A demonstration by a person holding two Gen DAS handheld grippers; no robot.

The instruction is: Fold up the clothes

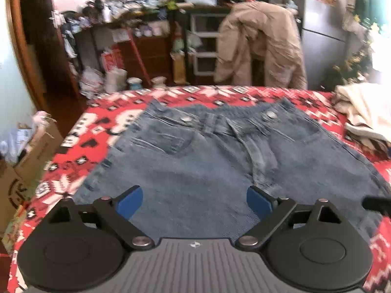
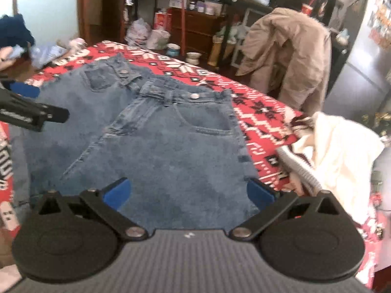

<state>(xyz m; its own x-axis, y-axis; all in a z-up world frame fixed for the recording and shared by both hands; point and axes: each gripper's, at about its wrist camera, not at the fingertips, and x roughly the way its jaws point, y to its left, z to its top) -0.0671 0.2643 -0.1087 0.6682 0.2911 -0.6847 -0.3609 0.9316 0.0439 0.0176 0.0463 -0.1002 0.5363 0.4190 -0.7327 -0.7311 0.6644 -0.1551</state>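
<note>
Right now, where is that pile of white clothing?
The white clothing lies heaped at the right edge of the red patterned blanket, just right of the jeans. In the left wrist view it sits at the far right.

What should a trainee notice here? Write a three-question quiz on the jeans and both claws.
1. True or false: the left claw is shut on the jeans.
2. Which lies on the red patterned cover to the right of the jeans? A) white knit garments B) a stack of books C) a laundry basket
3. Fill in: the jeans lie flat with the waistband at the ___ end from the right claw.

Key: 1 false, both claws are open; 2 A; 3 far.
</note>
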